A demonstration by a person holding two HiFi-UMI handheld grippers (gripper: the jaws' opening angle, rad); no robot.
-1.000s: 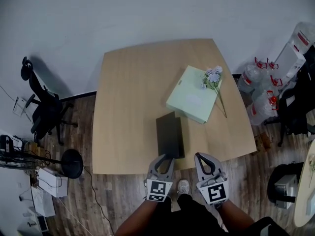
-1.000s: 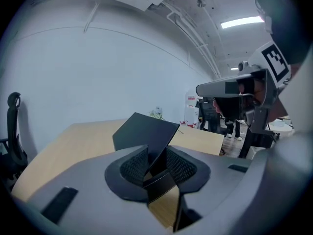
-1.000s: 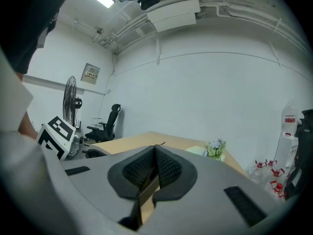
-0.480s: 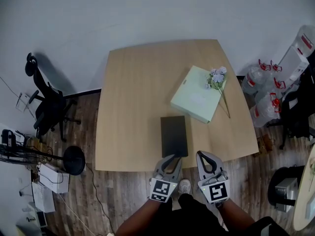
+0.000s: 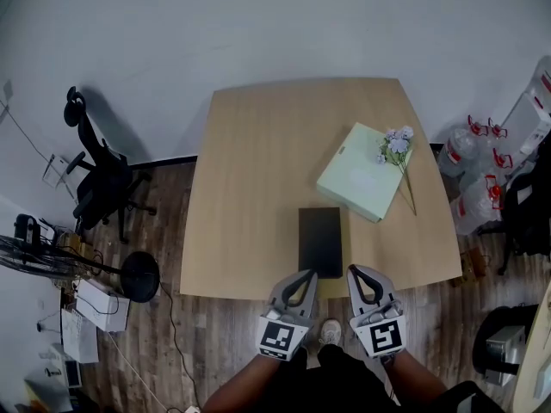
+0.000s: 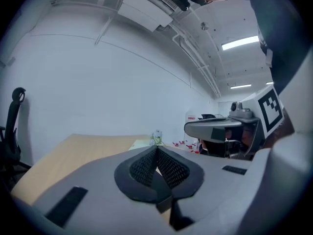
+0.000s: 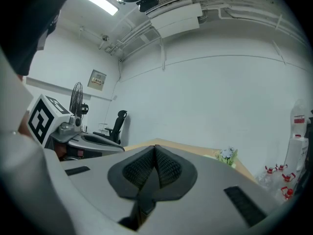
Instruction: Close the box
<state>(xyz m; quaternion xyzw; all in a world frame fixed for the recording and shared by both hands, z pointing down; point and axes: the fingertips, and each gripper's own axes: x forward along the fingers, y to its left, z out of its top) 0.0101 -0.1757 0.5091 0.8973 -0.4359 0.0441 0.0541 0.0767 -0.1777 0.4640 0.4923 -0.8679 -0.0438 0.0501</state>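
Note:
A dark flat box (image 5: pixel 320 241) lies closed on the wooden table (image 5: pixel 258 179) near its front edge. My left gripper (image 5: pixel 300 279) hovers just in front of that edge, by the box's near left corner, jaws shut with nothing between them (image 6: pixel 156 156). My right gripper (image 5: pixel 360 275) hangs beside it to the right, also shut and empty (image 7: pixel 155 155). Neither gripper touches the box.
A pale green flat box (image 5: pixel 362 182) with a sprig of artificial flowers (image 5: pixel 396 144) lies at the table's right rear. An office chair (image 5: pixel 99 179) and a fan (image 5: pixel 52 261) stand to the left. Water jugs (image 5: pixel 478 157) sit on the floor at the right.
The dark box's lid has gone down flat. Both grippers have drawn back toward the table's front edge, and the left jaws have shut.

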